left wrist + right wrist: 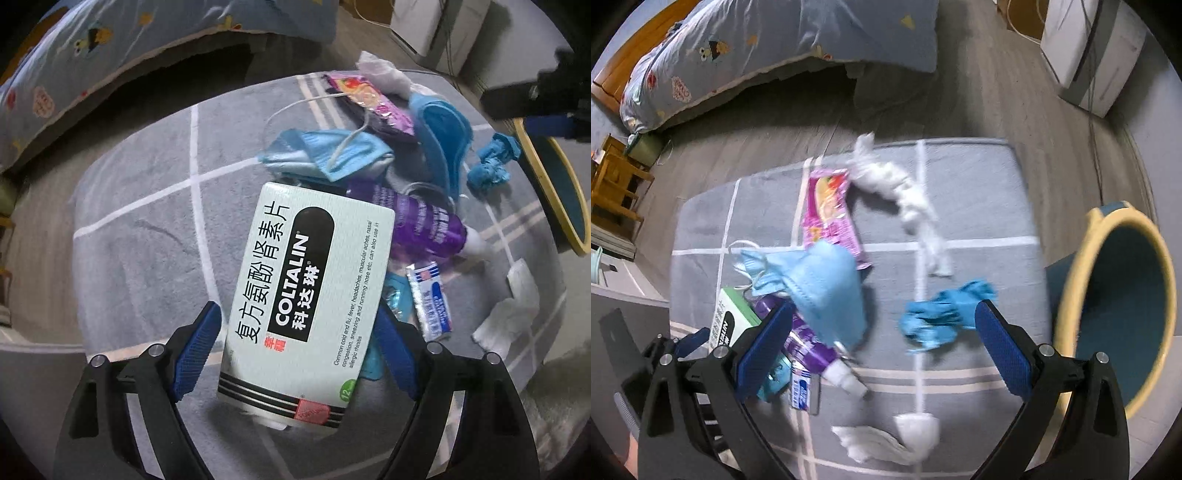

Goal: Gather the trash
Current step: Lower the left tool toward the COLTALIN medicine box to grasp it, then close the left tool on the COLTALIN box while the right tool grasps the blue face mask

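A pale green Coltalin medicine box [306, 291] lies on the grey rug, between the open fingers of my left gripper [299, 325]; the pads are close to its sides and I cannot tell if they touch. Beyond it lie a blue face mask [332, 155], a purple tube [424, 221], a pink wrapper [369, 99] and a crumpled blue glove [491, 162]. My right gripper [882, 332] is open and empty above the rug, over the blue mask [827, 291] and blue glove [942, 317]. The box also shows in the right wrist view [733, 317].
A teal bin with a yellow rim [1119, 306] lies tipped at the rug's right edge. White tissues [897, 181] [886, 439] and a small sachet [430, 302] lie on the grey rug [979, 192]. A bed with blue bedding [757, 48] and a white appliance [1086, 48] stand beyond.
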`<state>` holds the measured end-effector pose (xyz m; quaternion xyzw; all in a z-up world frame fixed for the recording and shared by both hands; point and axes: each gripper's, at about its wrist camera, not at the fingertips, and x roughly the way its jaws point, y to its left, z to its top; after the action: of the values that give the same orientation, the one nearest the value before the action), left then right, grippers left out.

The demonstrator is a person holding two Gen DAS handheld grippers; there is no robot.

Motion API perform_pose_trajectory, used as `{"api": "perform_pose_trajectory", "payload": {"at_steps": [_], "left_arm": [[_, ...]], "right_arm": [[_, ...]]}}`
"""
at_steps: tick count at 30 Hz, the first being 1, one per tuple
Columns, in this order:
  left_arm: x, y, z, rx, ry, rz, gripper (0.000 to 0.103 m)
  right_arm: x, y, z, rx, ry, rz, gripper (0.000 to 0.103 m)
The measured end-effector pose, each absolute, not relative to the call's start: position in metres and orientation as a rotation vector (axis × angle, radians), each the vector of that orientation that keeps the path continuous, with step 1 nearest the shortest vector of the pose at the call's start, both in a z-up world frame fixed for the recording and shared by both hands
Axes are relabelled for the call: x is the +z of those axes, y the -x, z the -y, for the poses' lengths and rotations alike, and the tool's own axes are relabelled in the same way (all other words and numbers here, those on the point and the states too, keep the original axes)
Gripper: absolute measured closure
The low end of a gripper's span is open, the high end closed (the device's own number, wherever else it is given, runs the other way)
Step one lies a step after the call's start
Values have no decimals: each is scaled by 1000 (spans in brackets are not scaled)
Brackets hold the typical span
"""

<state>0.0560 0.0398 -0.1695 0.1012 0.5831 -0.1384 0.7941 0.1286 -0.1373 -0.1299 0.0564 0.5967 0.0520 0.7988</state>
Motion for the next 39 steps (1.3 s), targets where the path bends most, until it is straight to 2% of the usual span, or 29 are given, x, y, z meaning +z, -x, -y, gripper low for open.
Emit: {"api": "perform_pose_trajectory", "payload": {"at_steps": [7,9,10,12,14,17,23,32,39], "left_arm": [[-175,-56,-44,-300,-180,-1255,21],[-175,-56,-44,-299,-168,-1254,21],[-174,-56,-45,-303,-164,-1252,23],[-174,-56,-45,-310,-162,-1250,25],[-174,-57,-45,-309,-170,-1248,25],[-170,-56,-45,-300,-169,-1241,26],[-152,-53,-44,-278,-182,-1181,26],[-137,-51,-42,-275,-192,-1138,26],[-108,-46,-50,-271,-152,-1063,26]], "right_arm": [[-160,-128,111,151,25,-1308,6],[-163,-129,106,162,41,-1300,11],[-165,-128,104,172,50,-1300,19],[-165,-127,99,182,89,-1284,24],[-165,-127,97,222,80,-1285,51],[-164,-127,97,230,70,-1295,68],[-152,-125,104,250,49,-1267,85],[-134,-119,108,280,30,-1225,93],[-112,-116,117,298,-11,-1184,93]]}}
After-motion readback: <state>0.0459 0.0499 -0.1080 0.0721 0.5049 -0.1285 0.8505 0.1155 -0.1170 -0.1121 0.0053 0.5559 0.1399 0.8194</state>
